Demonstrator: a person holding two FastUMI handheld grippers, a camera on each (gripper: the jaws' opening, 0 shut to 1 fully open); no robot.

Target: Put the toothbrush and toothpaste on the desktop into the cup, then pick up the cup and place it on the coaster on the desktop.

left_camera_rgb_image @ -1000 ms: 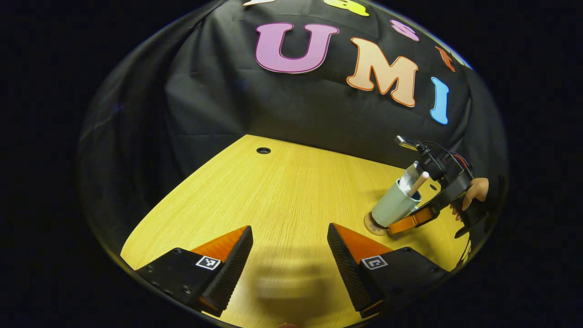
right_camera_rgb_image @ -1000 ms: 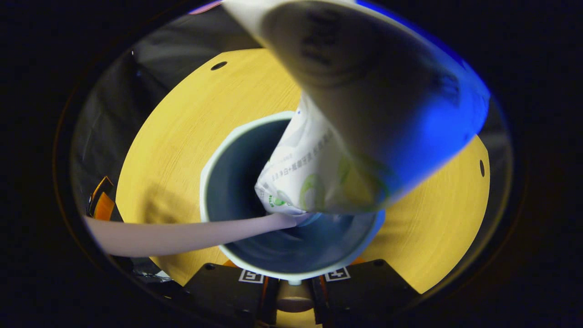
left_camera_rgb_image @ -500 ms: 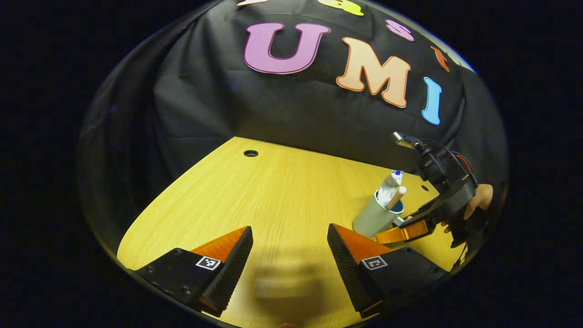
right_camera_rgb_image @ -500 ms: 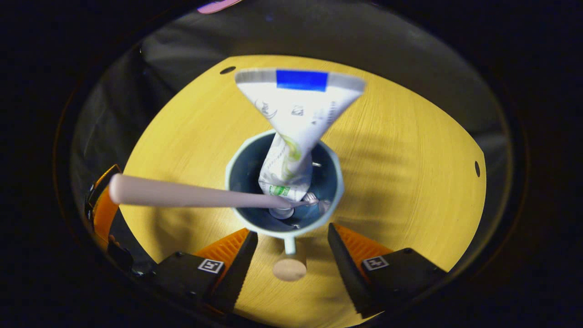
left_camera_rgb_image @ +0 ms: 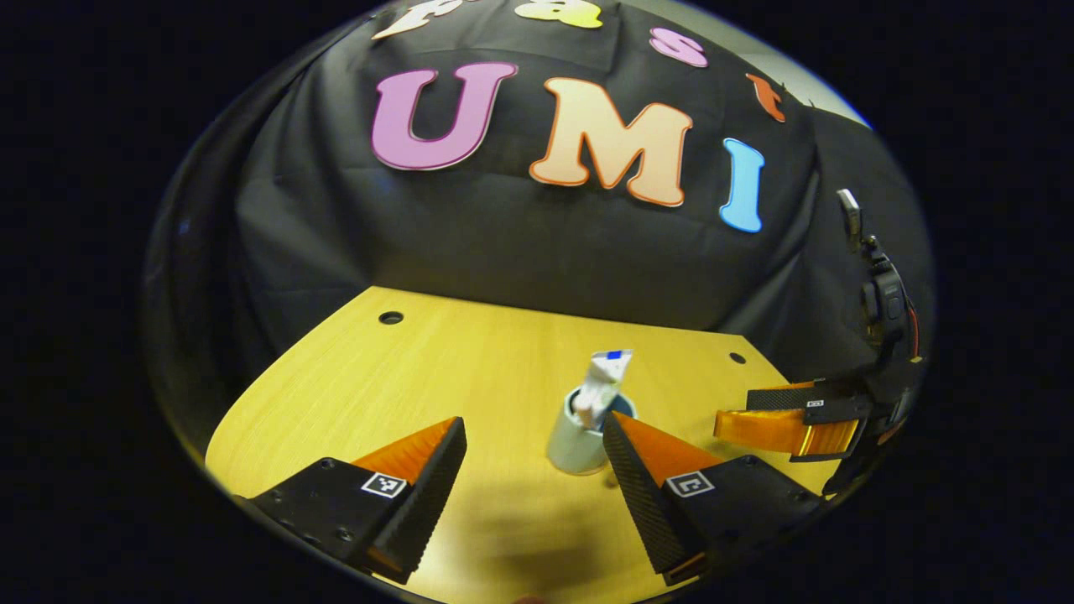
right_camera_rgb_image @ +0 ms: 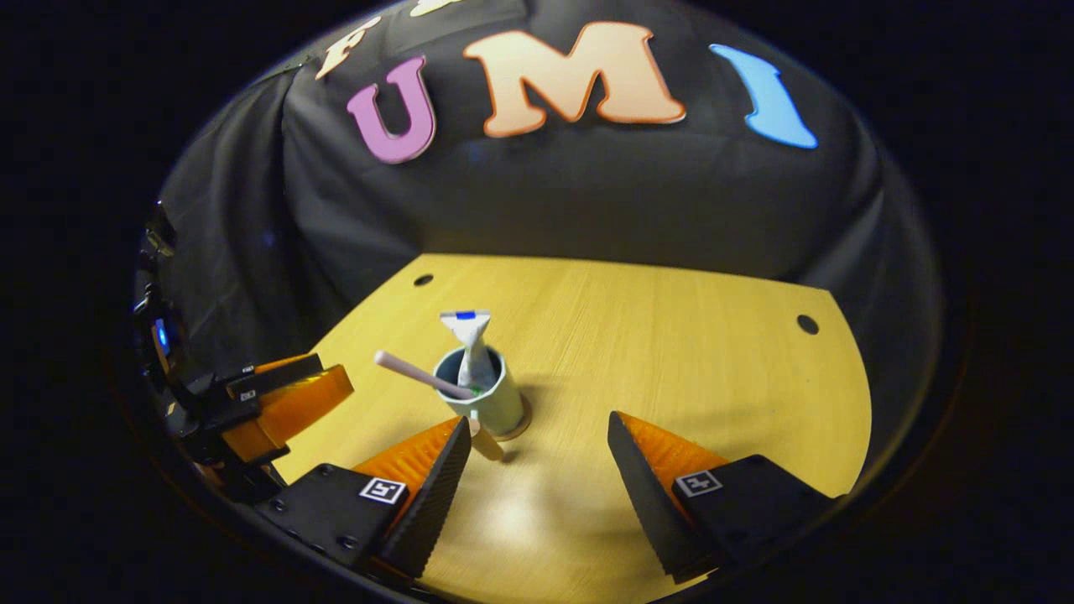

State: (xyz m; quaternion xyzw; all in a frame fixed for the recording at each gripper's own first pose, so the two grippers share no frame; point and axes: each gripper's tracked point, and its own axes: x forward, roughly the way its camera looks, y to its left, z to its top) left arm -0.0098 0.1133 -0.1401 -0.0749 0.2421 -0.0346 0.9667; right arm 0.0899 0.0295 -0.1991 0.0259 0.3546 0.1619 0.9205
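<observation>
A pale green cup (right_camera_rgb_image: 493,401) stands upright on a round brown coaster (right_camera_rgb_image: 522,427) on the yellow desk. A white toothpaste tube (right_camera_rgb_image: 471,339) sticks up out of it, and a pink toothbrush handle (right_camera_rgb_image: 413,374) leans out to the left. The cup's small handle (right_camera_rgb_image: 485,441) faces my right gripper (right_camera_rgb_image: 537,495), which is open and a short way back from the cup. In the left gripper view the cup (left_camera_rgb_image: 576,443) and the tube (left_camera_rgb_image: 603,385) sit just beyond my open left gripper (left_camera_rgb_image: 534,486), close to its right finger. The right gripper (left_camera_rgb_image: 787,424) hangs open to the cup's right.
The wooden desk (right_camera_rgb_image: 688,352) has small round holes near its back corners (right_camera_rgb_image: 807,324) (right_camera_rgb_image: 423,279). Black cloth closes off the back. The left gripper (right_camera_rgb_image: 289,401) shows at the left edge of the right gripper view, over the desk's left side.
The right gripper opened, let go of the cup and pulled back and up. The cup went from tilted in its grip to upright on the coaster. The left gripper's view swung toward the cup.
</observation>
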